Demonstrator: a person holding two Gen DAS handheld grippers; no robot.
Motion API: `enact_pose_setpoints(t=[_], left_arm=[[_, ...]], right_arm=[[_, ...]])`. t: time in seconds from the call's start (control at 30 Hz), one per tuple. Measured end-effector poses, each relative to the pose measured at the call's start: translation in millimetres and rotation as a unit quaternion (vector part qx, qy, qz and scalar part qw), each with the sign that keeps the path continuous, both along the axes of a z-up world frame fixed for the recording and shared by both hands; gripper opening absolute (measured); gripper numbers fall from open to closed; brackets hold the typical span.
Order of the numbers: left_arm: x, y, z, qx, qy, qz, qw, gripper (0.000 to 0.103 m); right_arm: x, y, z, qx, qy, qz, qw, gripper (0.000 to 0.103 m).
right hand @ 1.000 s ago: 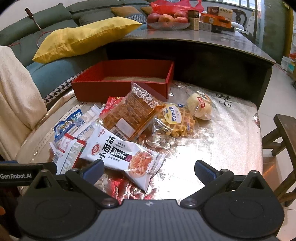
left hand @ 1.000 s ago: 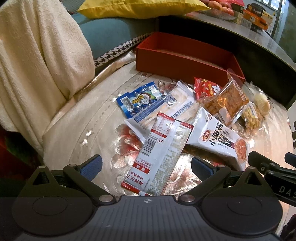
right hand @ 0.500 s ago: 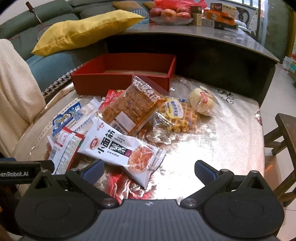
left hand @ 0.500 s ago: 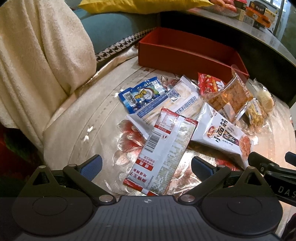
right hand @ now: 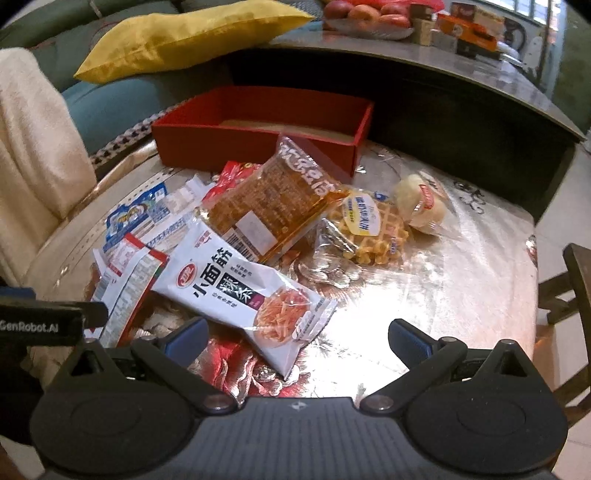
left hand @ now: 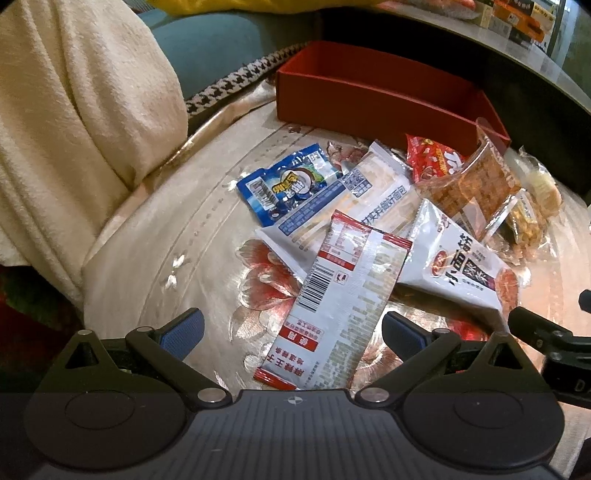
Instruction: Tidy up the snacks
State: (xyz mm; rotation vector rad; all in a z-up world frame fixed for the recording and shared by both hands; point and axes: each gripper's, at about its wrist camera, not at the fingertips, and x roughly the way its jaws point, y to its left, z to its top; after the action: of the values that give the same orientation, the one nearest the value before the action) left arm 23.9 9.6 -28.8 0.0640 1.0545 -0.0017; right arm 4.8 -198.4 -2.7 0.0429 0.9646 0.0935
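A pile of snack packets lies on the round table in front of an empty red box (left hand: 373, 98) (right hand: 258, 129). My left gripper (left hand: 291, 332) is open, its fingers on either side of a long red-and-white packet (left hand: 340, 310). Beyond it lie a blue packet (left hand: 284, 184) and a white-and-blue packet (left hand: 343, 206). My right gripper (right hand: 295, 336) is open over the near end of a white spicy-strip packet (right hand: 251, 295) (left hand: 461, 266). An orange cracker packet (right hand: 273, 210), a waffle (right hand: 369, 229), a bun (right hand: 421, 206) and a red packet (left hand: 432, 162) lie behind.
A cream blanket (left hand: 74, 122) hangs at the left. A yellow cushion (right hand: 184, 33) lies on a teal sofa. A dark counter (right hand: 443, 96) with fruit and boxes runs behind the table. A wooden chair (right hand: 569, 288) stands at the right. The right gripper shows in the left wrist view (left hand: 546, 339).
Both grippers have moved forward and lower toward the pile; the packets look larger. The snacks have not moved. Both jaws stay open.
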Motion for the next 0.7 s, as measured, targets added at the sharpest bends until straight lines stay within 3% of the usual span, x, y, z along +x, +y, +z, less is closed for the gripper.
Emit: enact_pose_setpoints(t=[0.3, 0.7], left_arm=[[8.6, -0.3, -6.3, 0.006, 0.012, -0.013, 0.9998, 0.103], [16.1, 1.6, -14.5, 0.005, 0.026, -0.005, 0.9996, 0.103]], right_arm=[[23.4, 13.7, -2.2, -0.008, 0.004, 0.094, 0.996, 0.100], [44.7, 14.1, -12.0, -0.002, 0.019, 0.099, 0.995, 0.100]])
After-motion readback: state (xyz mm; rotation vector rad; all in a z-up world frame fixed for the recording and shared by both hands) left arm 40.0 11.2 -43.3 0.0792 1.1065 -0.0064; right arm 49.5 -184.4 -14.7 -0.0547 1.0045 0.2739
